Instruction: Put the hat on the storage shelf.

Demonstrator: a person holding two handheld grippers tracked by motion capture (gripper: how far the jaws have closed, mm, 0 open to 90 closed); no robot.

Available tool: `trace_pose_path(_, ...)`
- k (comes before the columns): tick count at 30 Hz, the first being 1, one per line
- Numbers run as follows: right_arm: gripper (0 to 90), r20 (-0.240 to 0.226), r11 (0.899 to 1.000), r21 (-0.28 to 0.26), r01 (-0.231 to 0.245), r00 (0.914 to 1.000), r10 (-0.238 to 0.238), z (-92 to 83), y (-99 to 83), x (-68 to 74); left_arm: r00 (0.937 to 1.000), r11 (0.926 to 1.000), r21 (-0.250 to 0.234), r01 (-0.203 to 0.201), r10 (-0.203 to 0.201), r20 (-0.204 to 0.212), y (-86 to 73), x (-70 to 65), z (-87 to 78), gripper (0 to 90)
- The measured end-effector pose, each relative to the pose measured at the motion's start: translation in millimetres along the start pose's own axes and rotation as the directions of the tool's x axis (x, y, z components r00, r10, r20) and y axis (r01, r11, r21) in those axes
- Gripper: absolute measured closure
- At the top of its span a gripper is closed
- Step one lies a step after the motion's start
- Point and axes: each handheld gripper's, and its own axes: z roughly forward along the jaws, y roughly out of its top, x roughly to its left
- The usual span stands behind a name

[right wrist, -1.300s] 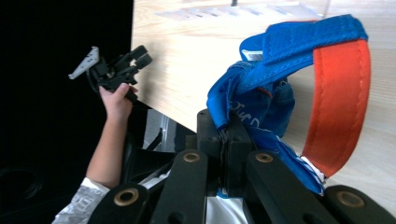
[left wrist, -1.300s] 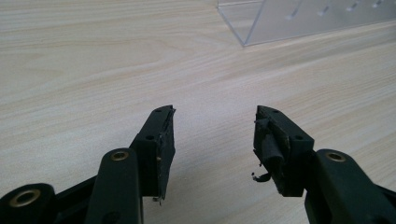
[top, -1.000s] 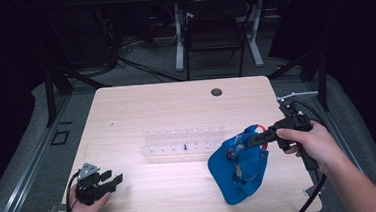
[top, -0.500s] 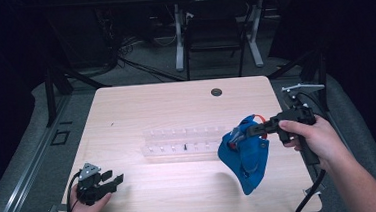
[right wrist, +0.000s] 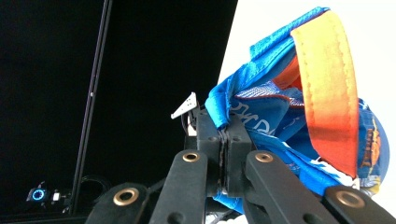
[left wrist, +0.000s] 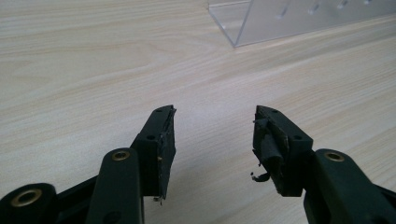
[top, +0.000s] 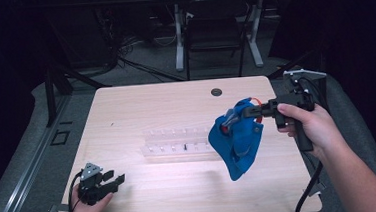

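A pale wooden table (top: 141, 109) stands in a dark room, a clear plastic rack (top: 178, 144) at its centre. At four o'clock the right gripper (top: 241, 113) pinches a blue cloth bag (top: 236, 142) aloft; at eight o'clock the left gripper (top: 113, 177) rests with jaws spread.

One wooden table (top: 176, 107) carries one clear plastic rack (top: 178, 144), with one small dark round fitting (top: 216, 92) set near the table's far edge. Two handheld grippers are in use, one per hand: the left gripper (top: 113, 180) and the right gripper (top: 241, 113). One blue fabric bag (top: 236, 142) hangs above the tabletop, bearing one orange strap (right wrist: 329, 93). Beyond the table stands one dark chair (top: 213, 34).
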Motion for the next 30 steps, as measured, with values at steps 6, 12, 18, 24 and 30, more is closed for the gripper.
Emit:
trace_pose_path(6,88.7,-0.008,1.0,-0.014,-0.007,0.9999,0.007,7.0,8.7,6.7,1.0,1.0,0.004,-0.006,0.006,0.006,1.3,-3.0,-0.2,49.2)
trace_pose_path(12,88.7,-0.003,1.0,-0.017,0.004,1.0,-0.004,15.3,17.7,14.2,0.9998,0.9999,-0.004,-0.009,0.009,0.015,2.5,-5.5,0.3,49.6)
trace_pose_path(18,88.6,-0.009,0.999,-0.033,0.011,0.9999,-0.011,25.1,25.5,21.4,0.9993,0.9996,-0.024,-0.016,0.017,0.032,5.0,-11.9,-0.7,50.7)
trace_pose_path(24,88.6,-0.012,0.999,-0.04,0.016,0.9998,-0.017,36.6,32.9,27.9,0.9973,0.9974,-0.056,-0.046,0.049,0.055,13.1,-25.3,-3.9,52.2)
trace_pose_path(30,88.6,-0.018,0.999,-0.047,0.024,0.9995,-0.025,46.2,40.5,31.5,0.9912,0.9925,-0.086,-0.087,0.095,0.093,24.5,-44.6,-5.8,54.1)
